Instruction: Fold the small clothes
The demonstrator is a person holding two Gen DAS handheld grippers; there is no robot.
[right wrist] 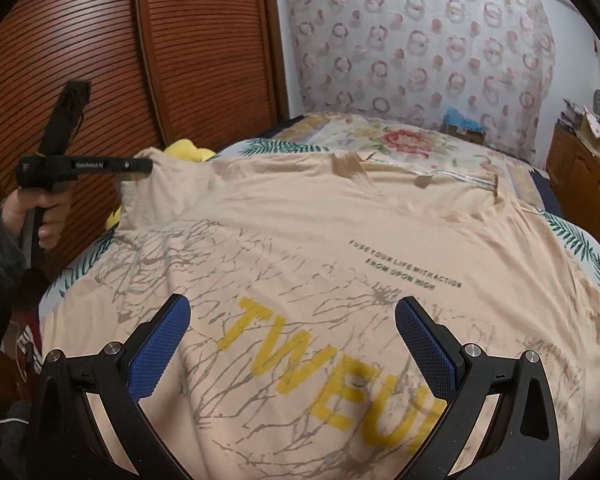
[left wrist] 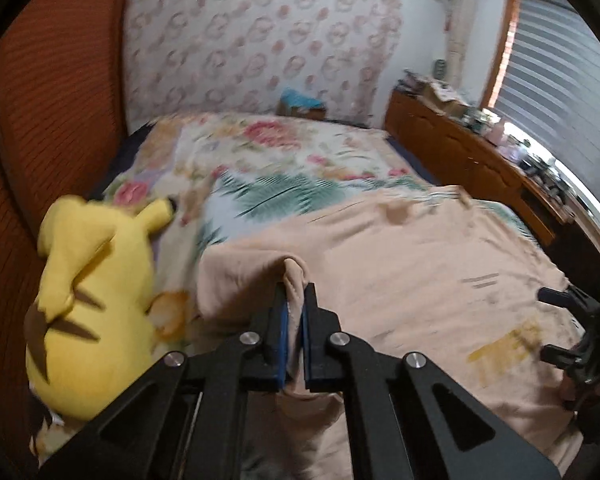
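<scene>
A peach T-shirt [right wrist: 300, 240] with yellow letters and grey crack print lies spread on the bed. My left gripper [left wrist: 295, 292] is shut on a pinch of the T-shirt's left edge [left wrist: 294, 276] and holds it lifted. It also shows in the right wrist view [right wrist: 140, 166] at the shirt's far left corner. My right gripper [right wrist: 292, 316] is open and empty, hovering just above the printed front. Its fingers [left wrist: 556, 296] show at the right edge of the left wrist view.
The bed has a floral cover [left wrist: 284, 148]. A yellow plush toy [left wrist: 88, 288] lies at the bed's left side by the brown louvred wardrobe [right wrist: 100, 60]. A wooden dresser [left wrist: 480, 168] with clutter stands on the right under a window.
</scene>
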